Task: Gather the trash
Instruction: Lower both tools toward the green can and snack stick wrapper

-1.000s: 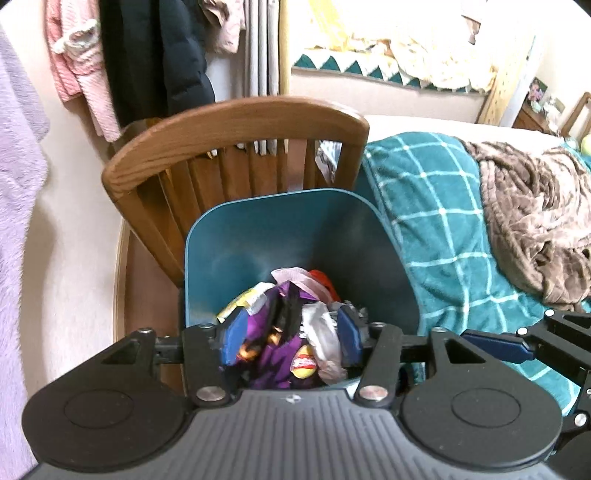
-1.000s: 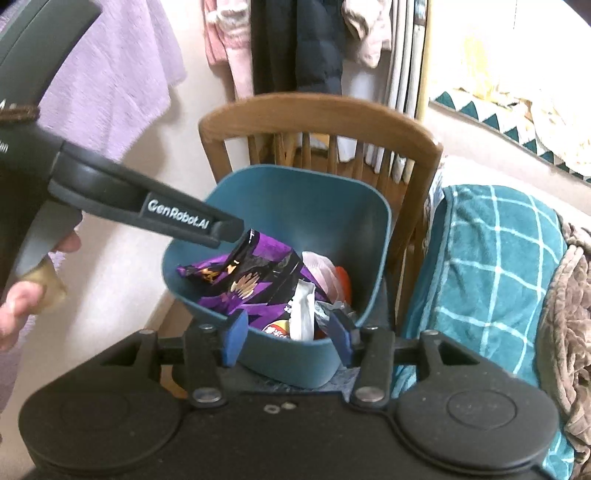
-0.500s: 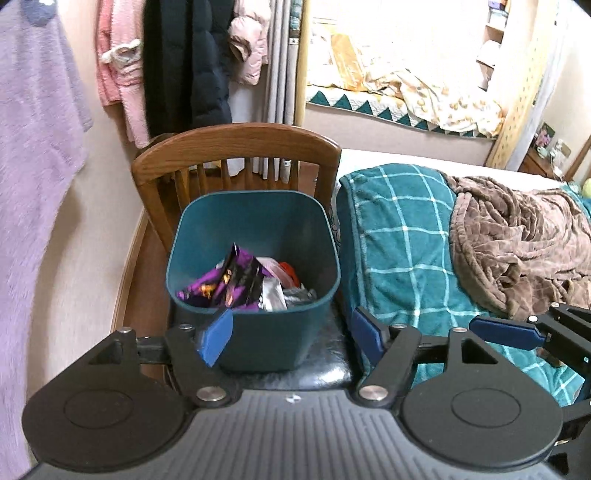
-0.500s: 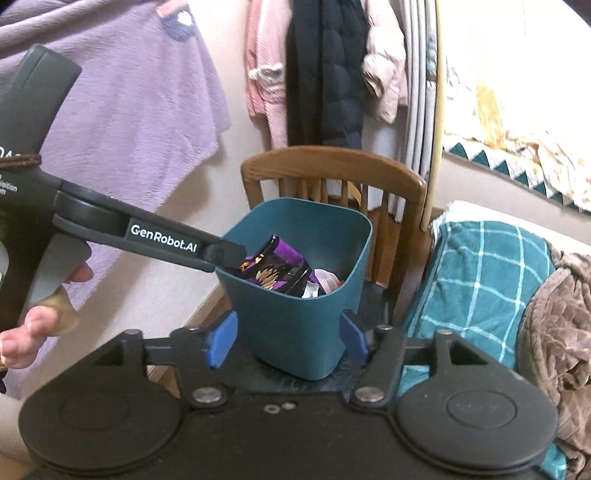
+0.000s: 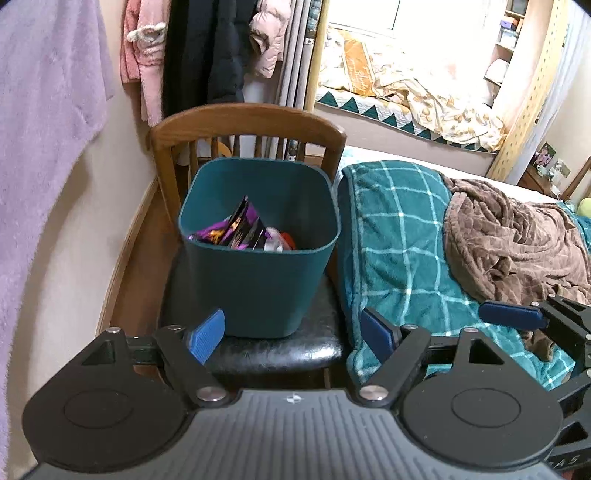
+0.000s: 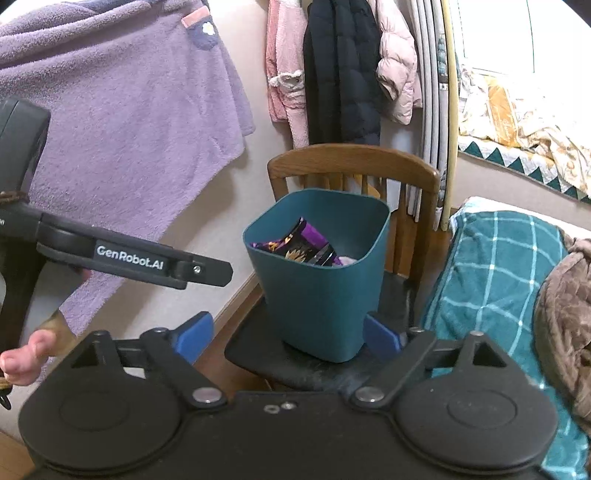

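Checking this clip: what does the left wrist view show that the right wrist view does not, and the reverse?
Only the left wrist view shows a blue pad of the right gripper and the wooden shelving at far right. Only the right wrist view shows the left gripper's black arm marked GenRobot.AI and the person's fingers. Both share the dark teal plastic bin on the wooden chair, the purple snack wrapper inside it, and the teal checked blanket. Both grippers' jaws are opening, with nothing between them.
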### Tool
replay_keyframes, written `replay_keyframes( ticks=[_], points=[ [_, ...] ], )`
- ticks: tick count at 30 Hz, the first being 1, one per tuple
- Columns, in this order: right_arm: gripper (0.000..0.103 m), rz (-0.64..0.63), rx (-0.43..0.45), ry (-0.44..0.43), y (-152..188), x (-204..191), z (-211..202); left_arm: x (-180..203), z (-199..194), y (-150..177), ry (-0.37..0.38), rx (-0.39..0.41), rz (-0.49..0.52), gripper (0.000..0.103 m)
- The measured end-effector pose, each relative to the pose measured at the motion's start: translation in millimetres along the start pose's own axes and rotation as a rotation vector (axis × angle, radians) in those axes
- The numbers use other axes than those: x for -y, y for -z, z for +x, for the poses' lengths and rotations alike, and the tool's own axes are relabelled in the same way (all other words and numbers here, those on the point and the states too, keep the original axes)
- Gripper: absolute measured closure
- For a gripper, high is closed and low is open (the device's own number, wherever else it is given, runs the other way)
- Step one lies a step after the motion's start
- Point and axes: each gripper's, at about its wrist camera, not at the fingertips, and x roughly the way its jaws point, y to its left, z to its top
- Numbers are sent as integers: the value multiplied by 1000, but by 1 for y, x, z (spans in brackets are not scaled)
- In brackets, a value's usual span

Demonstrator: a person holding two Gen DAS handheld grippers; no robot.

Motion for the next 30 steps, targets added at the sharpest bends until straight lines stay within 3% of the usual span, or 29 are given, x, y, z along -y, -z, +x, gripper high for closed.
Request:
replay_keyframes(
  ticks=[4,8,14,22,30],
  points=[
    [2,36,-26,3,17,-3,23,-23,23,28,23,-36,-6,19],
    [2,113,-84,4,43,-2,57,-47,56,59,23,-81,-1,2],
    [2,169,-183,51,99,-3,118,-86,127,118,33,-202,-17,2],
    [5,197,-333,115,226,11,230,-111,274,235,6,-372,-51,2],
    [13,111,-491,89,370,36,347,-112,413,356,-60,-501,-113,2]
  ],
)
